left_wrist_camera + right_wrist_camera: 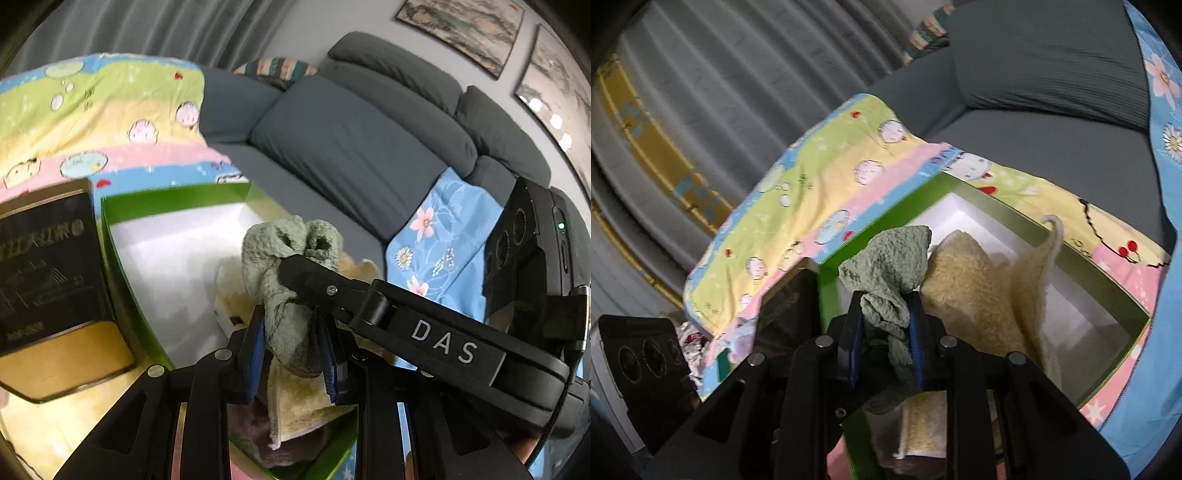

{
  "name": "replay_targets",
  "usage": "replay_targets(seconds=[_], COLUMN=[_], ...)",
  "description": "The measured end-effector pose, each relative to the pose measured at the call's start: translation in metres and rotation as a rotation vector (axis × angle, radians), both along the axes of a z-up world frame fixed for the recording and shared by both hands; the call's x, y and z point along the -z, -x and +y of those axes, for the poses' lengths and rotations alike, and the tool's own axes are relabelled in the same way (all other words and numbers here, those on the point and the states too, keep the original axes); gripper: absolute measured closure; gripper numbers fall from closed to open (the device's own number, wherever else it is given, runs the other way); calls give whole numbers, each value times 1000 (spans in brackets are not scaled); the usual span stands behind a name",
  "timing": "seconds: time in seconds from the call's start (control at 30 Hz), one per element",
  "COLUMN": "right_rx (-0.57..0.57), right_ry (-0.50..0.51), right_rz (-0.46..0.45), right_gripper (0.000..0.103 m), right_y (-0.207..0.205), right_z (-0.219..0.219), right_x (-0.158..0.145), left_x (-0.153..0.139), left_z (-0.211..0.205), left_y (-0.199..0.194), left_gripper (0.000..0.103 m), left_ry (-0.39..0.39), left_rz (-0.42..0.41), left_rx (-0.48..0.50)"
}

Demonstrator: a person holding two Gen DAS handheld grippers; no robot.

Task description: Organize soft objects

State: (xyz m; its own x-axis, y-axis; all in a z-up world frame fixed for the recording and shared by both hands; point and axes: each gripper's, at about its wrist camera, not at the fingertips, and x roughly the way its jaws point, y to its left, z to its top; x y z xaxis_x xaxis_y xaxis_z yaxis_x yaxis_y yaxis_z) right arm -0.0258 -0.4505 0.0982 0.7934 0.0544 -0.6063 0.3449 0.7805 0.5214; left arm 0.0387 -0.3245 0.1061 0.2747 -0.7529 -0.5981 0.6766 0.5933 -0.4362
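A sage-green terry cloth [273, 243] hangs bunched over an open green box with a white inside [177, 201]. My left gripper [290, 317] is shut on the cloth's lower part, blue pads pressing it from both sides. My right gripper [295, 267] reaches in from the right and pinches the same cloth higher up. In the right wrist view the right gripper [885, 306] is shut on the green cloth [890, 254], above the box's [1108, 295] near end. A yellow fluffy towel [979, 288] lies crumpled in the box, one corner sticking up.
A dark, book-like box [48, 273] stands just left of the green box. Both rest on a pastel cartoon blanket [92, 122] on a grey sofa [351, 147]. A blue flowered cloth [443, 236] lies to the right. Folded cloths [916, 424] lie at the box's near end.
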Motion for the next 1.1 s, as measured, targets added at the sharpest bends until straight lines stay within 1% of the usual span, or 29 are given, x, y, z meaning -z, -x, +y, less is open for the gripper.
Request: replay_targets(seconds=[0.13, 0.23, 0.37, 0.4, 0.43, 0.47, 0.5, 0.53, 0.57, 0.6, 0.63, 0.67, 0.7, 0.77, 0.83, 0.9, 0.97, 1.0, 1.1], right_rx=[33, 53, 65, 64, 73, 85, 96, 101, 107, 114, 122, 129, 134, 138, 142, 135, 137, 132, 111], right_ry=[10, 28, 21, 26, 37, 39, 35, 32, 27, 25, 26, 27, 30, 39, 54, 76, 93, 99, 123], right_rz=[45, 67, 45, 35, 28, 19, 2, -10, -22, -34, -45, -51, -57, -75, -86, -88, -102, -114, -131], right_gripper=[81, 80, 78, 74, 68, 62, 51, 46, 45, 43, 38, 35, 30, 25, 16, 16, 11, 6, 5], right_y=[-2, -2, 4, 5, 8, 10, 14, 16, 19, 22, 25, 26, 28, 31, 34, 36, 40, 40, 41], right_z=[-5, -6, -7, -6, -6, -5, -6, -6, -6, -6, -6, -5, -4, -2, 2, 7, 12, 16, 26], right_x=[8, 10, 6, 4, 2, 0, -2, -4, -6, -8, -10, -12, -14, -19, -23, -26, -30, -32, -36], left_x=[7, 9, 2, -1, -4, -7, -10, -14, -16, -19, -24, -26, -29, -35, -40, -43, -46, -47, -50], left_z=[-4, -5, -1, 0, 2, 5, 7, 11, 14, 18, 24, 27, 31, 40, 53, 65, 80, 87, 109], left_y=[4, 4, 8, 9, 12, 13, 15, 17, 19, 21, 23, 25, 26, 29, 33, 36, 38, 39, 44], left_gripper=[77, 77, 77, 75, 72, 66, 58, 53, 45, 40, 38, 35, 30, 22, 21, 19, 18, 18, 16], left_ry=[-32, -38, -29, -29, -34, -38, -39, -38, -36, -29, -19, -14, -10, -6, 10, 19, 24, 26, 23], left_rz=[-2, 6, -13, -22, -35, -48, -60, -69, -75, -82, -95, -103, -111, -123, -133, -137, -133, -132, -135], left_rx=[-17, -18, -18, -17, -19, -22, -26, -31, -38, -44, -51, -57, -63, -78, -93, -109, -133, -143, -175])
